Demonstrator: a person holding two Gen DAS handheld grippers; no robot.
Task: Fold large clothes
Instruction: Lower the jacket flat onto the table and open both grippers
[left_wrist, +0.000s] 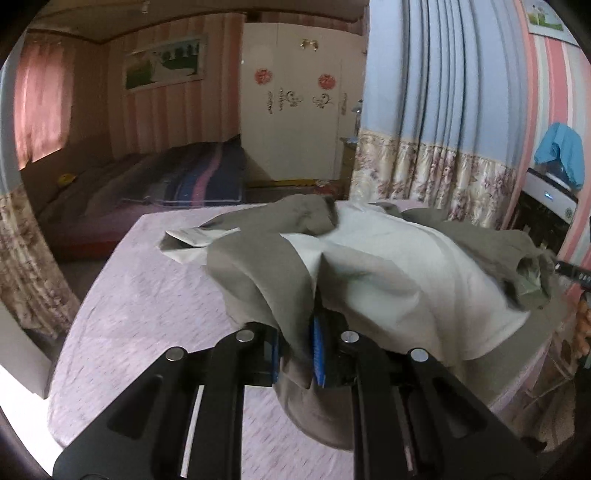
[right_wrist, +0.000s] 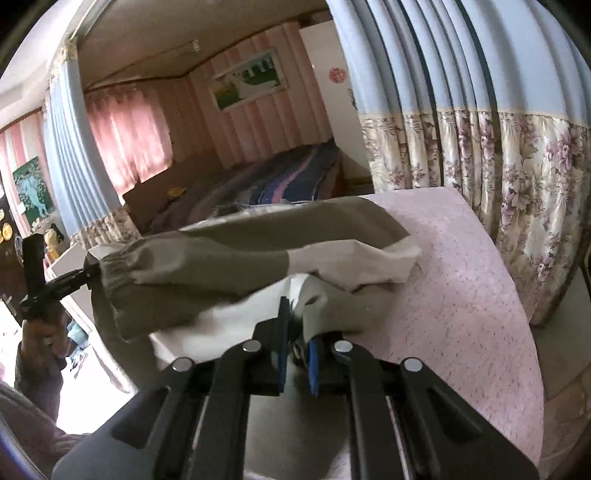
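A large olive-grey jacket (left_wrist: 258, 266) with a white lining (left_wrist: 399, 258) lies bunched on the pink mottled table (left_wrist: 147, 295). My left gripper (left_wrist: 297, 354) is shut on a fold of its grey cloth, lifted off the table. At the right edge of that view, the tip of the right gripper (left_wrist: 570, 273) meets the jacket's far end. In the right wrist view, my right gripper (right_wrist: 297, 332) is shut on grey and white cloth. The sleeve (right_wrist: 229, 254) stretches left to its gathered cuff, where the left gripper (right_wrist: 79, 277) holds it, with a hand (right_wrist: 40, 336) below.
Floral and blue curtains (left_wrist: 424, 166) hang close behind the table (right_wrist: 461, 295). Beyond it stand a low bed with a striped cover (left_wrist: 177, 177) and a white wardrobe (left_wrist: 295, 92). A blue cloth (left_wrist: 561, 151) lies over a device at far right.
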